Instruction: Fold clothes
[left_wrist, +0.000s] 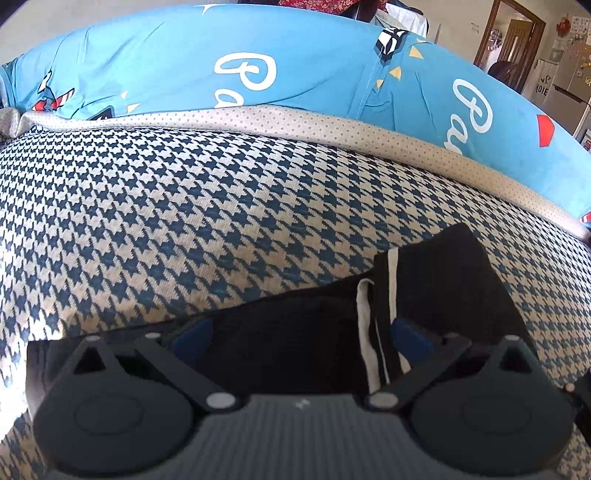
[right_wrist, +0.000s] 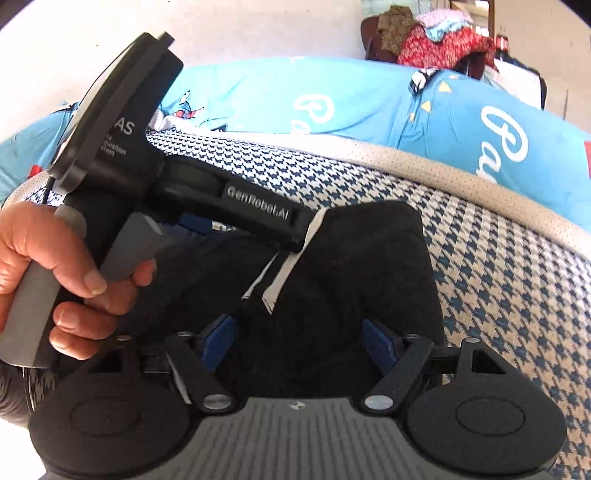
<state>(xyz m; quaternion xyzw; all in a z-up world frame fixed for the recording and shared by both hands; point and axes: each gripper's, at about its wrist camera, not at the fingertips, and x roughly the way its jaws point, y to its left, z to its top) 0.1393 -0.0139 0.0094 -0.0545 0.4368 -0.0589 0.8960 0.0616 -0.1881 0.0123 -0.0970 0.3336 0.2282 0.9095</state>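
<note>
A blue-and-white houndstooth couch seat (left_wrist: 184, 206) is seen, backed by a bright blue printed cushion (left_wrist: 177, 62). A black garment with white stripes (right_wrist: 332, 266) is laid on the seat. Both pairs of tongs are spread wide over it, pressing nothing: the left gripper (left_wrist: 301, 336), held by a hand (right_wrist: 62, 273), and the right gripper (right_wrist: 299, 343).

"GenRobot.AI" marks the left gripper (right_wrist: 295, 236); blue bedding (left_wrist: 147, 66) reads "Pa".
</note>
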